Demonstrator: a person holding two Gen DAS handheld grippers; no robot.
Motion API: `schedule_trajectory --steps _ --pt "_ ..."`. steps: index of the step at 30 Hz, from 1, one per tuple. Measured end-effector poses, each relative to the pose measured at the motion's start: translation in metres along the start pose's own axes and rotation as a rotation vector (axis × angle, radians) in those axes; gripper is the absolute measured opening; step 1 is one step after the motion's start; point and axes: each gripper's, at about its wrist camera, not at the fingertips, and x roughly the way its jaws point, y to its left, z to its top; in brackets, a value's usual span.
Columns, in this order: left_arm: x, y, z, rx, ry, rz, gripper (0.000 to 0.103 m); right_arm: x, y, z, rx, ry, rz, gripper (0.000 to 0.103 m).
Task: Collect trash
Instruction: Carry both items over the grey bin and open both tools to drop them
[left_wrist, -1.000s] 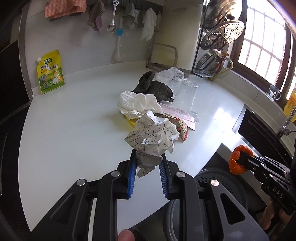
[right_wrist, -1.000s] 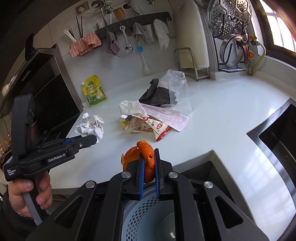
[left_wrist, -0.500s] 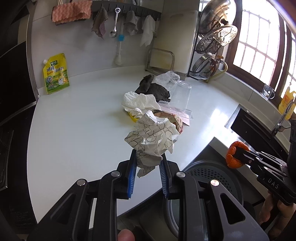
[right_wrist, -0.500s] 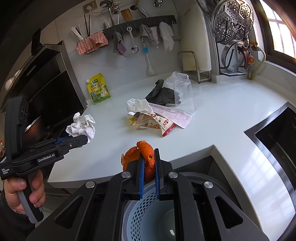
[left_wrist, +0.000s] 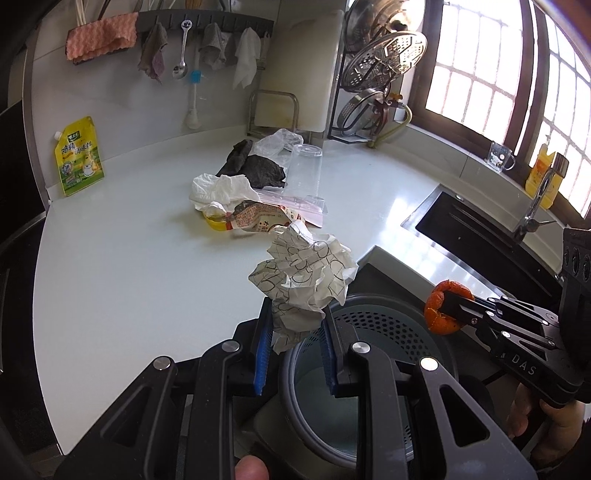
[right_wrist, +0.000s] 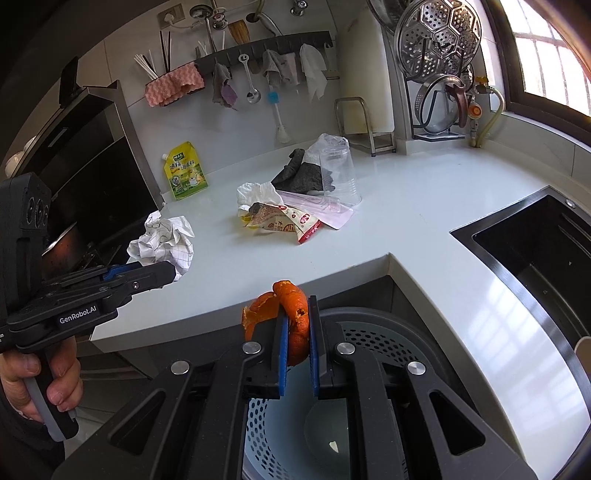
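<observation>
Now both loads are hanging above the round grey perforated bin (left_wrist: 388, 325), which is sitting just below the near edge of the white counter (left_wrist: 129, 266). The left claw (left_wrist: 295, 354) is pinching a crumpled white sheet of printed paper (left_wrist: 303, 280), light and springy, directly over the bin's left rim. The right claw (right_wrist: 297, 350) is clamping a curled, leathery orange peel (right_wrist: 291, 321) above the opening; I judge it better placed to drop.
</observation>
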Motion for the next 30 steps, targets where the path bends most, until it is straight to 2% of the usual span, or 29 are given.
schedule_trajectory --steps 13,30 --pt "-0.007 -0.029 -0.018 0.032 0.029 -0.043 0.024 -0.025 -0.001 -0.029 0.013 0.007 -0.024 0.009" --pt "0.010 -0.054 -0.047 0.057 0.116 -0.089 0.024 -0.033 -0.014 -0.064 0.042 0.045 -0.063 0.009"
